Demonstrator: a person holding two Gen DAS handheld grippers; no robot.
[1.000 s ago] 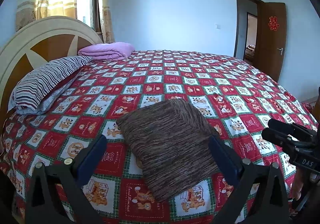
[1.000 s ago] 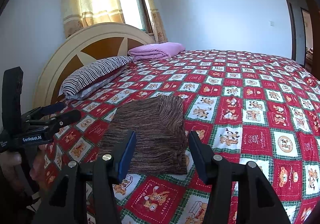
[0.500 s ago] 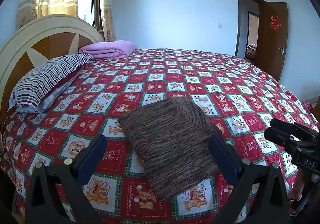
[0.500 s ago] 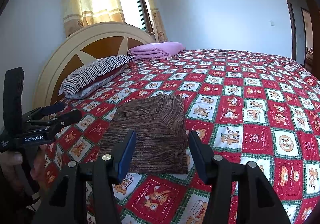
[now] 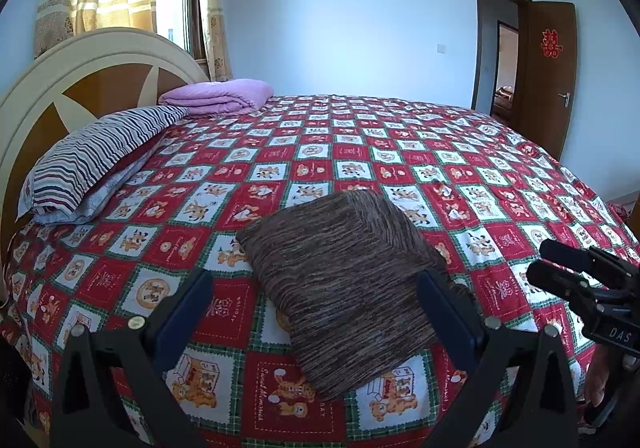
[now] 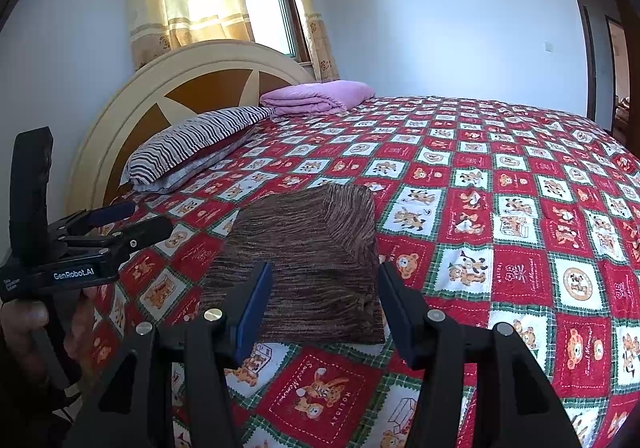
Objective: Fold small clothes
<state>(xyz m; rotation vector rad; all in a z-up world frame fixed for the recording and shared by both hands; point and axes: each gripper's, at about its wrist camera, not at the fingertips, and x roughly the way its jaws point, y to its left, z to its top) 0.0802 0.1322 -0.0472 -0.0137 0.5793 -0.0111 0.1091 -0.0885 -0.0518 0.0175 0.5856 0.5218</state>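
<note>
A brown striped knit garment lies folded into a compact rectangle on the red checked bedspread; it also shows in the right wrist view. My left gripper is open and empty, held above the near edge of the bed with the garment in front of it. My right gripper is open and empty, also just short of the garment. Each gripper shows at the edge of the other's view: the right one and the left one.
A striped pillow and a folded pink blanket lie by the round headboard at the left. A curtained window is behind it. An open brown door stands at the far right.
Both grippers have drifted back and up very slightly; the garment sits a little lower in view. Nothing was grasped or released.
</note>
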